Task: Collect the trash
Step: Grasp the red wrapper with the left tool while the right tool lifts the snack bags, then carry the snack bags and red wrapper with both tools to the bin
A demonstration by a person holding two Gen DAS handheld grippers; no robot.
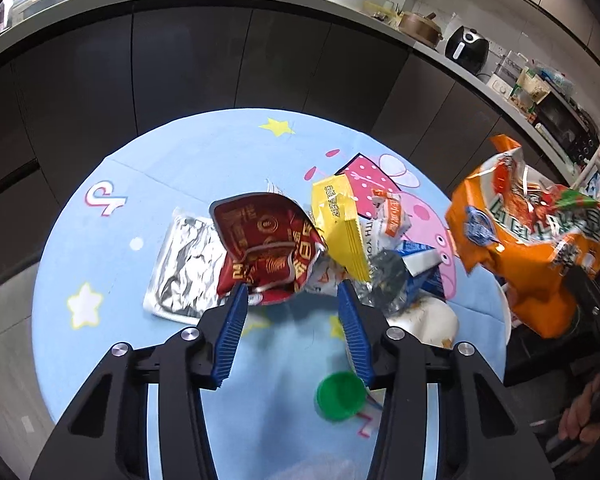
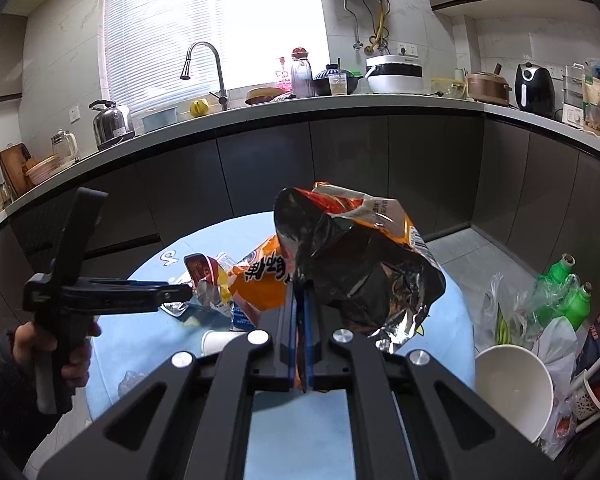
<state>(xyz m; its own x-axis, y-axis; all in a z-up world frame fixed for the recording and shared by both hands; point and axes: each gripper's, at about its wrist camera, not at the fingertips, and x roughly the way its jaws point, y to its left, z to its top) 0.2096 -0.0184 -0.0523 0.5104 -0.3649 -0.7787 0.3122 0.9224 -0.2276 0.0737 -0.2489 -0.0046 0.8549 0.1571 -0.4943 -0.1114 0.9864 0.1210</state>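
My left gripper (image 1: 292,290) is open, its blue fingertips at the near edge of a red crumpled wrapper (image 1: 268,248) on the blue round table (image 1: 180,168). A silver foil pouch (image 1: 184,268), a yellow packet (image 1: 340,224) and several blue and white wrappers (image 1: 416,268) lie beside it. A green bottle cap (image 1: 340,396) lies near the table's front. My right gripper (image 2: 300,292) is shut on an orange snack bag (image 2: 360,264), held above the table; the bag also shows at the right of the left wrist view (image 1: 528,240).
A white bowl (image 2: 512,388) sits at the table's right edge, beside a plastic bag with green bottles (image 2: 560,300) on the floor. A white paper cup (image 1: 428,320) lies near the wrappers. Dark cabinets and a cluttered counter (image 2: 300,108) stand behind the table.
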